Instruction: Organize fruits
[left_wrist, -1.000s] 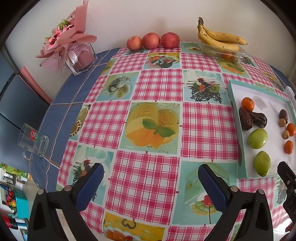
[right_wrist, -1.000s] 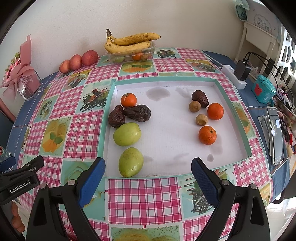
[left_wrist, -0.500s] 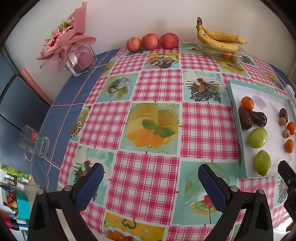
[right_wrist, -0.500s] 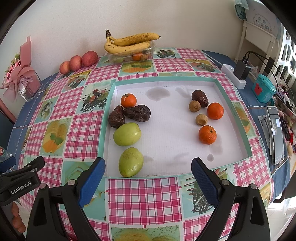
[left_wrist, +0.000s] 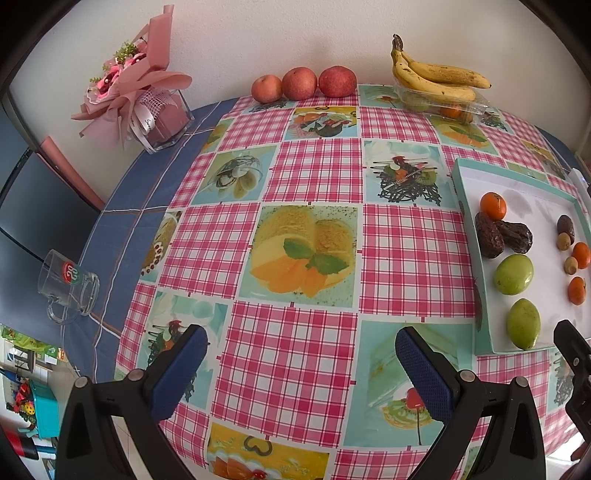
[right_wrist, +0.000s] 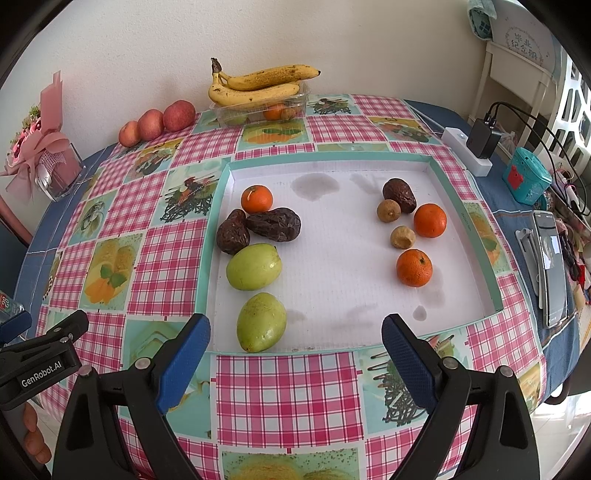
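Mixed kinds at nine and three o'clock in shallow white tray; right gripper and left gripper both gape, empty.

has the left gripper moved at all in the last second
Barely. In the left wrist view the apples and tray sit almost where they did, shifted slightly left, so the left gripper drifted slightly right; jaws open.
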